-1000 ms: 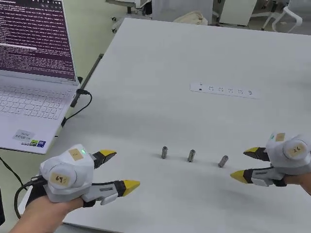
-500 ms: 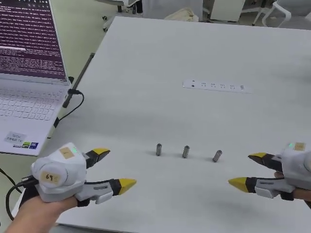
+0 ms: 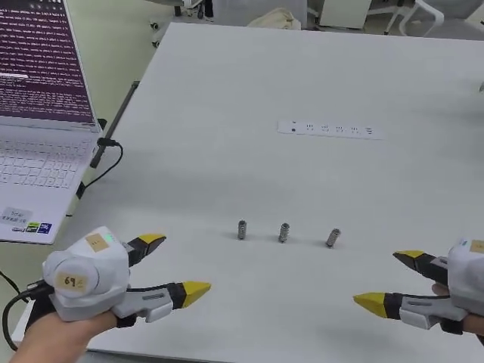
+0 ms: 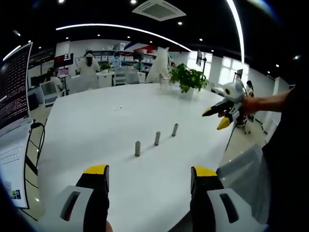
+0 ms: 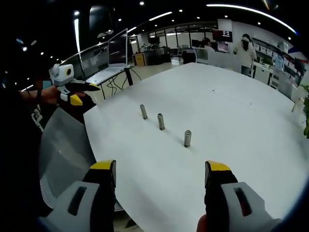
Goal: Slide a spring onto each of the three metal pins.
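Note:
Three metal pins stand upright in a row on the white table (image 3: 302,76), each with a spring around it: the left pin (image 3: 242,230), the middle pin (image 3: 284,232) and the right pin (image 3: 333,237). They also stand in the left gripper view (image 4: 137,148) (image 4: 157,138) (image 4: 175,129) and the right gripper view (image 5: 143,111) (image 5: 161,122) (image 5: 188,138). My left gripper (image 3: 172,264) is open at the near left, holding nothing. My right gripper (image 3: 392,280) is open at the near right, also holding nothing. Both sit well short of the pins.
An open laptop (image 3: 38,136) sits at the left, with a cable (image 3: 98,162) running along the table's left edge. A white power strip (image 3: 329,130) lies beyond the pins. A potted plant (image 4: 188,79) stands at the table's far end. People work at desks in the background.
Both grippers have drawn back toward me, away from the pins, the right one farther to the right. The head camera has shifted too. The pins and springs have stayed put.

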`<state>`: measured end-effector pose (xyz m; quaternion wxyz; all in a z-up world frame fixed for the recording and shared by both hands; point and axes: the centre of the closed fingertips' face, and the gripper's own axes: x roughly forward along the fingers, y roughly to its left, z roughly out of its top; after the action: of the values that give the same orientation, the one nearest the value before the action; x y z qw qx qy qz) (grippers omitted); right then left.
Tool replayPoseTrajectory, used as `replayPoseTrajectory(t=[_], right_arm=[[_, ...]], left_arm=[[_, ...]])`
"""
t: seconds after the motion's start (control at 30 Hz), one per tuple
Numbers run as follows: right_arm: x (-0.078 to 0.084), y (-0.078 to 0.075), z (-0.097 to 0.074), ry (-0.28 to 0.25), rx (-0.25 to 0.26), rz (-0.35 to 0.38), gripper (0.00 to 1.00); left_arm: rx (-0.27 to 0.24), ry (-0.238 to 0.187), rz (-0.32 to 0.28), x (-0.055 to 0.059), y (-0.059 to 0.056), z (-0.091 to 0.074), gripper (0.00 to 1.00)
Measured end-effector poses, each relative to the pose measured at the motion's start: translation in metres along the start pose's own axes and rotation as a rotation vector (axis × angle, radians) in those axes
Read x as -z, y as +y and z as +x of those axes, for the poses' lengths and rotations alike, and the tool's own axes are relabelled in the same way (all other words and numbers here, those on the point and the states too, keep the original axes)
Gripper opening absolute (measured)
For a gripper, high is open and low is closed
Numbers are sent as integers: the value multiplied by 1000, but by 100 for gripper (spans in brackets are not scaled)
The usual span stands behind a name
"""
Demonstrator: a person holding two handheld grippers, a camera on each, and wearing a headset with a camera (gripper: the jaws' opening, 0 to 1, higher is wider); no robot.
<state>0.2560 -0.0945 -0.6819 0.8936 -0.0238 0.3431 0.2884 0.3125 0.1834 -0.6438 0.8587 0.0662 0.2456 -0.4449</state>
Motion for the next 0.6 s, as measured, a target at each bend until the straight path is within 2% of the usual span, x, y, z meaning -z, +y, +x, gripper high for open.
replayPoseTrajectory(t=[0.37, 0.6], right_arm=[[8, 9, -4, 2, -5, 24, 82], [13, 11, -6, 4, -2, 40, 83]], left_arm=[[-4, 4, -13, 0, 0, 1, 66], [-20, -3, -18, -6, 4, 0, 67]])
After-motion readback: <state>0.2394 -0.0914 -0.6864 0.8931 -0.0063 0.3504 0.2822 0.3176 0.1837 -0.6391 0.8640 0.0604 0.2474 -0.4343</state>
